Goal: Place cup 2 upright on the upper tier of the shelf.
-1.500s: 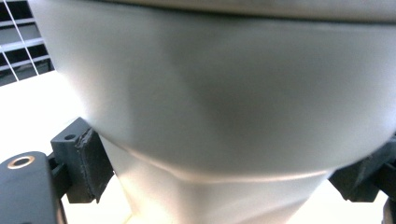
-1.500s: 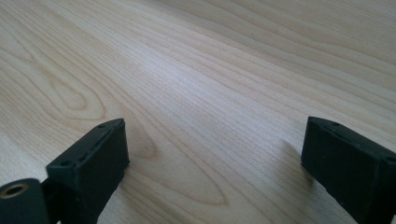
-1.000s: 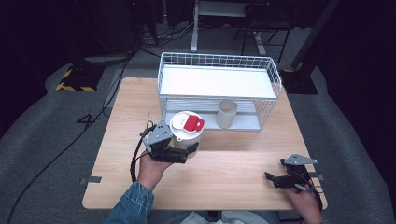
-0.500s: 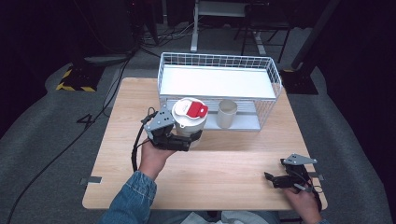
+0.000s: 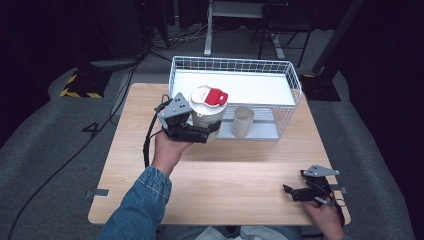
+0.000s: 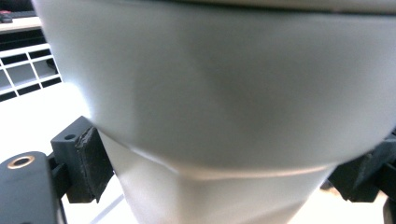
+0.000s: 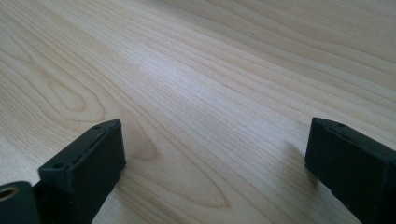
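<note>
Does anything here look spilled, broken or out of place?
Nothing stands out. The white cup with a red-tabbed lid is upright, gripped in the left tool by the wire basket. A beige cup stands upright there. No spill on the table.

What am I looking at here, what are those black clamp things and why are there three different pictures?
A person sits at a wooden table and works with a hand-held two-jaw gripper in each hand, not a robot arm. The high view looks down from above the person. The other two pictures come from cameras riding on the grippers, looking along their black jaws. The left gripper is clamped on a white container with a red-and-white lid, held above the table at the near edge of a white wire basket; in the left gripper view that container is seen very close up. A plain cup stands in the basket. The right gripper rests low over bare wood, jaws open, holding nothing.
</note>
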Tool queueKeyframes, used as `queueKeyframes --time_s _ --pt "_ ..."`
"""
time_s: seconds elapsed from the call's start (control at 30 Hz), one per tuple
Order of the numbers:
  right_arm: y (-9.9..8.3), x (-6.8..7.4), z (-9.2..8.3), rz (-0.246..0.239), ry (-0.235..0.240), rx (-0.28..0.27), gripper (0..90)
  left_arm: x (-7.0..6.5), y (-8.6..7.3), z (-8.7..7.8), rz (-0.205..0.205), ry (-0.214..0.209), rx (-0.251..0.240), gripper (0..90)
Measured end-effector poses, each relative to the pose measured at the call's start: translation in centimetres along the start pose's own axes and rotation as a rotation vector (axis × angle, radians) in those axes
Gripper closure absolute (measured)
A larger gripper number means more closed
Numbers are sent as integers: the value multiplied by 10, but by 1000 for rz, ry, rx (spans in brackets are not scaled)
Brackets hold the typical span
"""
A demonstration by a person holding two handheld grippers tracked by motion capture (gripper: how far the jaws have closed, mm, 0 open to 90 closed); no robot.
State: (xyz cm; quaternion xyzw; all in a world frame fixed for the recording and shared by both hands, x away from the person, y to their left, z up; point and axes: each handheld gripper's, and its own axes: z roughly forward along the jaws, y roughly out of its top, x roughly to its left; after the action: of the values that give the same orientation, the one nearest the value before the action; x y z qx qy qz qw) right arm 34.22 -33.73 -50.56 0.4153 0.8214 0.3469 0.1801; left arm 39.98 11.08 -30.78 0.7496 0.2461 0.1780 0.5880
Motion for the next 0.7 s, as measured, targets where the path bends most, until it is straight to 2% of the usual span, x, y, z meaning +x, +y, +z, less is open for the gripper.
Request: queueKeyframes --time_s 0.37,0.7 --pt "0 0 0 0 1 0 51 9 30 16 7 41 -16 110" --pt "0 1 0 -10 12 -1 51 21 51 38 2 88 -28 110"
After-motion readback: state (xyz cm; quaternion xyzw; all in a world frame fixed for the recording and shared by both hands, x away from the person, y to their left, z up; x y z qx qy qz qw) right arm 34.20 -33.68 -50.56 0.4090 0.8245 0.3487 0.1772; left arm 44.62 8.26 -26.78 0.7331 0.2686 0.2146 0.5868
